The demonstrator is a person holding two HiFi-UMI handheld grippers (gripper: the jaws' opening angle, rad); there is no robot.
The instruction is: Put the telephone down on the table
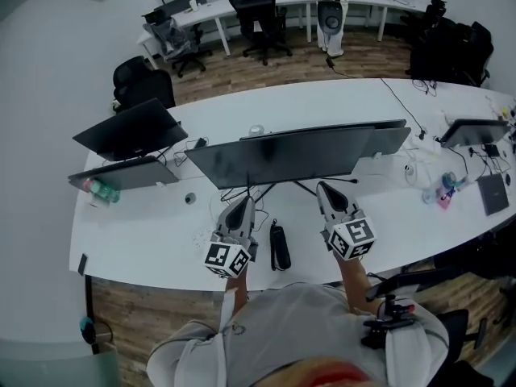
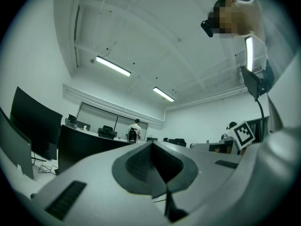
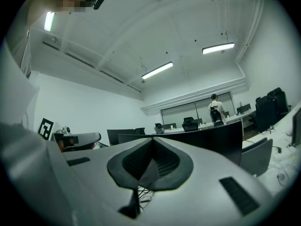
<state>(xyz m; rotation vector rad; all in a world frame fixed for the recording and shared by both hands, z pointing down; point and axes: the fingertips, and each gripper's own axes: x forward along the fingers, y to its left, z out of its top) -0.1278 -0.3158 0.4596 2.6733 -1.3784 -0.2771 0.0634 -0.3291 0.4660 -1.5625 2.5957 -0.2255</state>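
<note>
At the near edge of the white bench [image 1: 145,240], the person's torso filled the bottom of the head view, with a gripper in each hand.

- Left gripper [image 1: 243,201]: jaws pressed together with nothing between them. Its own view [image 2: 151,146] showed the pads meeting.
- Right gripper [image 1: 322,187]: jaws likewise closed and empty, as its own view [image 3: 151,144] showed.
- Both grippers pointed away from the person, toward the screens.
- Telephone [image 1: 280,247]: a slim black handset. It lay flat on the bench between the two grippers, nearer the left one and touching neither.
- Just beyond, a wide dark monitor [image 1: 298,153] stood across the middle of the bench, with loose cables [image 1: 258,190] under it.
- To its left stood a second monitor [image 1: 127,129] and a lower grey screen [image 1: 121,173]. A bottle [image 1: 101,190] lay beside them.
- Toward the right end were small clutter and a dark tablet [image 1: 493,193].
- Far across the wooden floor [image 1: 266,71], office chairs [image 1: 258,18] stood at another bench. A person with a backpack [image 3: 215,111] stood there, facing away.
</note>
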